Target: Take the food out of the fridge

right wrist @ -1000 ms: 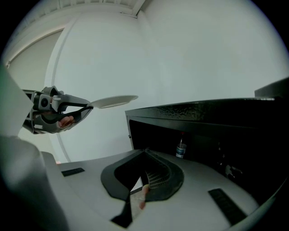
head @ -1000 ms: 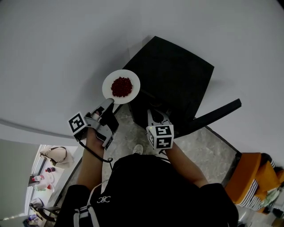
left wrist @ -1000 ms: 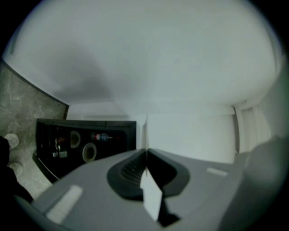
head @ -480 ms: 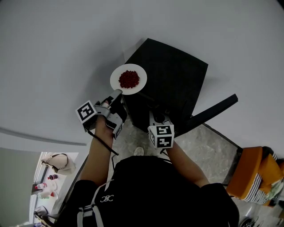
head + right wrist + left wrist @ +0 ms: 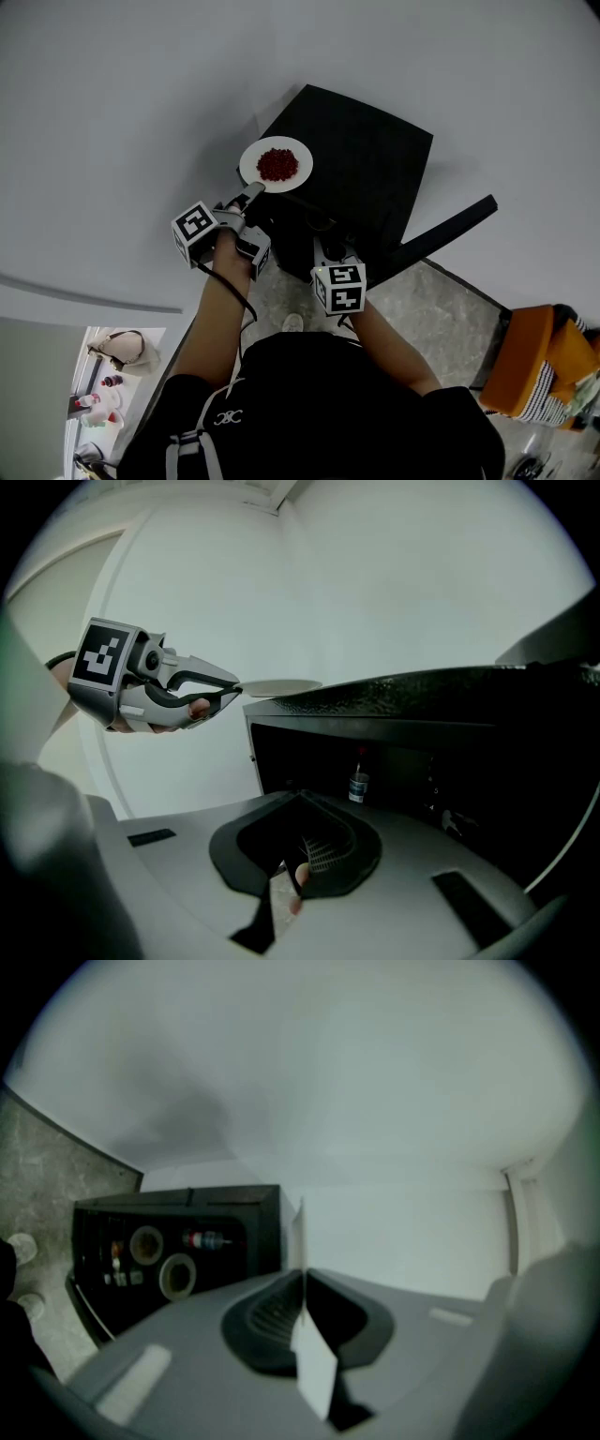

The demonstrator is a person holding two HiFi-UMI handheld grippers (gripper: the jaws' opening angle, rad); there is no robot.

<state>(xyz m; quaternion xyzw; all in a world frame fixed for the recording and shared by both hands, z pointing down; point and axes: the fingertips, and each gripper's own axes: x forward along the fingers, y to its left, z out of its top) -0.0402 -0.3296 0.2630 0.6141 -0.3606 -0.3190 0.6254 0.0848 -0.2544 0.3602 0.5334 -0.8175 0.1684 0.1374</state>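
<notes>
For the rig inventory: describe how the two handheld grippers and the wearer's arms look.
Both the left gripper and the right gripper are light grey with black jaw linings. Each carries a white cube with black square markers. A black cable runs from the left one along the arm. The person wears a black top with a small white logo, forearms uncovered.

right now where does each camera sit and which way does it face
Head view: on the person's head, looking steeply down on the black fridge; shows torso, left gripper holding the plate, right gripper.
Left gripper view: on the left gripper, looking along jaws shut on the plate's rim, open fridge at left; shoes at the edge.
Right gripper view: on the right gripper, facing into the fridge, jaws shut; left gripper shows.
Shared: fridge and plate appear in all three.
</notes>
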